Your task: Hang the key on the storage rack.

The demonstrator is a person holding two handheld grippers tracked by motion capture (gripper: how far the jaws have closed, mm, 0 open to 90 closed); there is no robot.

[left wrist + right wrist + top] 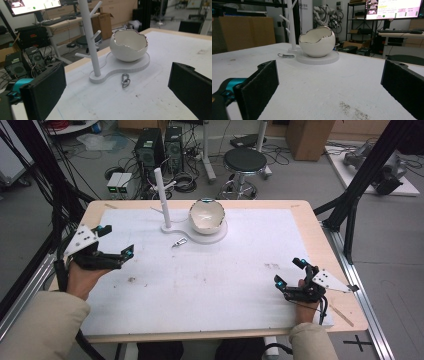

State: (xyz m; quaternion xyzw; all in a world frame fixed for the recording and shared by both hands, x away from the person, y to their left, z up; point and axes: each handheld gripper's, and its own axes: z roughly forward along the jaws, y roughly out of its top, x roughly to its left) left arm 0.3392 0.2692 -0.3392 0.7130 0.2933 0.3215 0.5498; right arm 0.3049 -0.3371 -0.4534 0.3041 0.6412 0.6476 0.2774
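Note:
A white eggshell-shaped bowl (206,215) with a jagged silver rim stands on a white base plate (216,236) at the back middle of the table. A white branched stand (162,195) rises from the same plate's left lobe. A small metal carabiner clip (179,241) lies flat on the table just in front of the plate. My left gripper (116,241) hovers at the left, open and empty, facing the bowl (128,46), stand (90,37) and clip (125,80). My right gripper (289,272) rests at the right front, open and empty, with the bowl (317,42) and clip (285,55) far ahead.
The white mat (210,285) covers most of the wooden table (320,245) and carries some dirt marks. Black frame posts (357,180) stand at both sides. Behind the table are a stool (245,162), computer towers (150,147) and cables on the floor.

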